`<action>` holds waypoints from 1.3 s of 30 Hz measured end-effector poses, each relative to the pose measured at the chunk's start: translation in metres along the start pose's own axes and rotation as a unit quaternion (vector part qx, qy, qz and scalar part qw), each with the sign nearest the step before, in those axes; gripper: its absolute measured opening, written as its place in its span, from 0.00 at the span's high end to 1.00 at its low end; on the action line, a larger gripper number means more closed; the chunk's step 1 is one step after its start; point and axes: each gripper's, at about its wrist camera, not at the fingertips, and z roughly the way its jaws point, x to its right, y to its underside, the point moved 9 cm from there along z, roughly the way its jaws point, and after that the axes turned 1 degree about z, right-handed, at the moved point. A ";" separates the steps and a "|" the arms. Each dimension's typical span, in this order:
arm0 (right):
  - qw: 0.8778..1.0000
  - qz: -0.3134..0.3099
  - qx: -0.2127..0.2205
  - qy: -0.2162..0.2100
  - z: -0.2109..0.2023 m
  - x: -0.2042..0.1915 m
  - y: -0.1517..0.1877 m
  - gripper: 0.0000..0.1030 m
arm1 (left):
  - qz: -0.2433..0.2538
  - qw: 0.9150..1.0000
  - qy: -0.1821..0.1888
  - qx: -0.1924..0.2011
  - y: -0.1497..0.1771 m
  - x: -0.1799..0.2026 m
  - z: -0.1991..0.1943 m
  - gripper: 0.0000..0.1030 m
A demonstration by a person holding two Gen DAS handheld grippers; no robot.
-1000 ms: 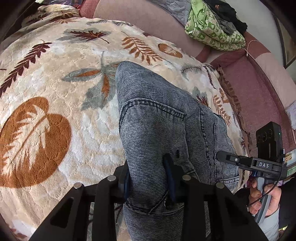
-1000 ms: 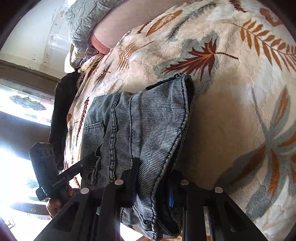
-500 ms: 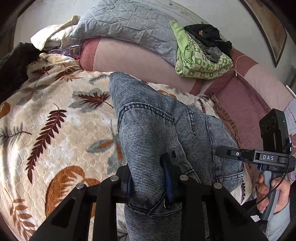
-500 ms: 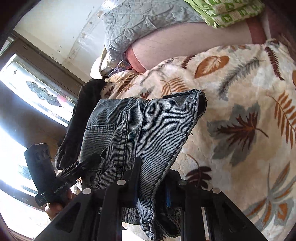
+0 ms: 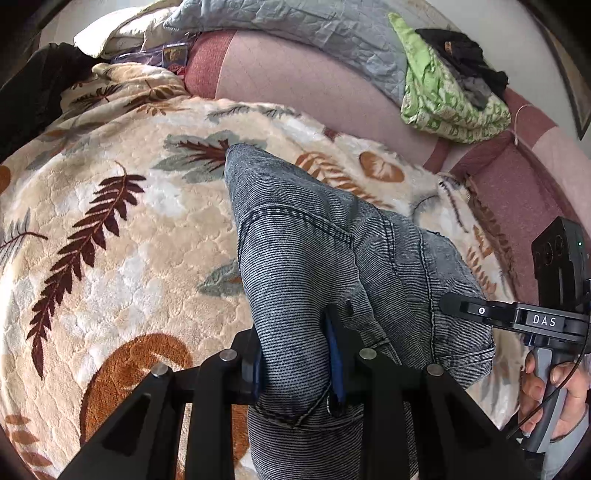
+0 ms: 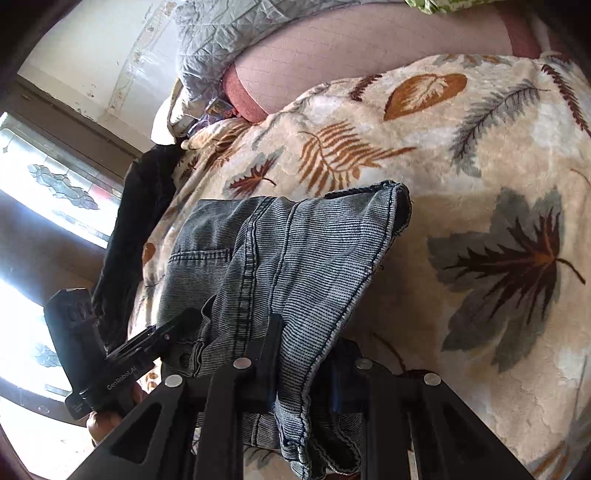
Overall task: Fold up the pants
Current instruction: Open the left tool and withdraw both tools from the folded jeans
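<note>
Grey-blue denim pants lie bunched on a leaf-print blanket. My left gripper is shut on a fold of the pants at the near end. My right gripper is shut on the hemmed edge of the pants, which drapes over its fingers. The right gripper also shows in the left wrist view, at the pants' right side. The left gripper shows in the right wrist view, at the pants' left side.
A pink sofa back rises behind the blanket, with a grey quilt and a green cloth pile on top. A dark garment hangs at the blanket's left edge by a window.
Both grippers lifted with the pants, then came back down a little toward the blanket. The pants' far end has moved farther up the blanket toward the sofa back.
</note>
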 end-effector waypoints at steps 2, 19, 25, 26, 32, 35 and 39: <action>0.999 0.017 -0.014 0.035 0.017 0.019 0.006 0.70 | -0.008 1.000 -0.013 -0.006 0.006 -0.009 0.008 0.63; 0.979 -0.078 0.005 0.188 -0.007 0.021 0.082 0.38 | 0.083 0.981 -0.167 0.052 0.051 -0.005 -0.041 0.30; 0.980 -0.077 0.079 0.168 -0.065 -0.005 0.083 0.35 | 0.081 0.976 -0.169 0.110 0.044 0.008 -0.100 0.30; 0.979 -0.079 0.091 0.166 -0.073 -0.009 0.088 0.28 | 0.078 0.976 -0.168 0.116 0.046 0.011 -0.108 0.29; 0.970 -0.094 0.138 0.175 -0.105 -0.029 0.116 0.24 | 0.065 0.977 -0.164 0.124 0.065 0.021 -0.130 0.26; 0.965 -0.101 0.151 0.189 -0.114 -0.034 0.127 0.20 | 0.057 0.978 -0.158 0.123 0.075 0.025 -0.135 0.26; 0.957 -0.118 0.162 0.208 -0.120 -0.041 0.136 0.18 | 0.047 0.978 -0.158 0.126 0.082 0.028 -0.144 0.26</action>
